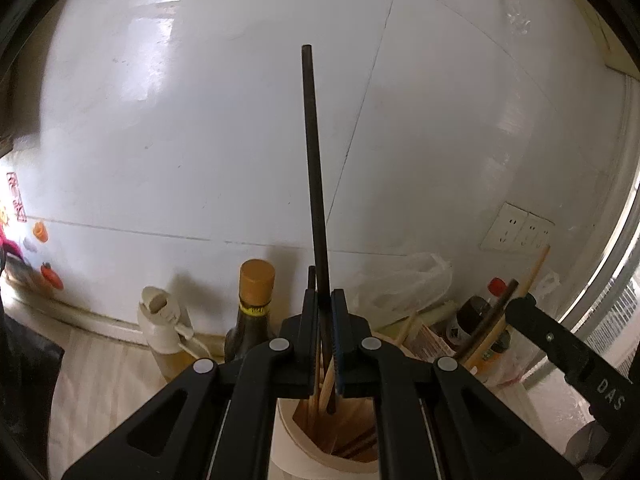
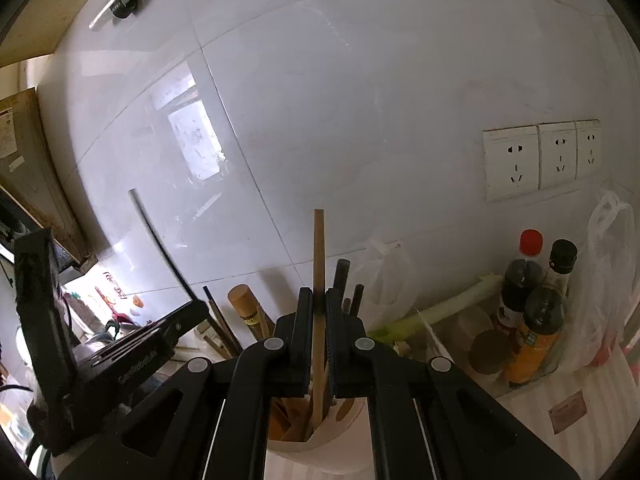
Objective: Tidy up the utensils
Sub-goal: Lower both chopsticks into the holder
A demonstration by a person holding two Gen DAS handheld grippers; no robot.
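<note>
My left gripper [image 1: 325, 300] is shut on a long black chopstick [image 1: 314, 168] that stands upright with its lower end inside the white utensil holder [image 1: 292, 432]. My right gripper [image 2: 319, 300] is shut on a light wooden chopstick [image 2: 319, 256], also upright, its lower end in the same white holder [image 2: 352, 420]. Several wooden and dark chopsticks stand in the holder [image 2: 342, 276]. The left gripper and its black chopstick show at the left of the right wrist view [image 2: 160, 240]; the right gripper shows at the right of the left wrist view [image 1: 560, 344].
A white tiled wall [image 1: 200, 120] is close behind. A brown-capped dark bottle [image 1: 254, 308] and a white jug [image 1: 164, 332] stand left of the holder. Sauce bottles [image 2: 532, 320], plastic bags [image 2: 604, 280], a leek [image 2: 448, 308] and wall sockets [image 2: 540, 160] are at the right.
</note>
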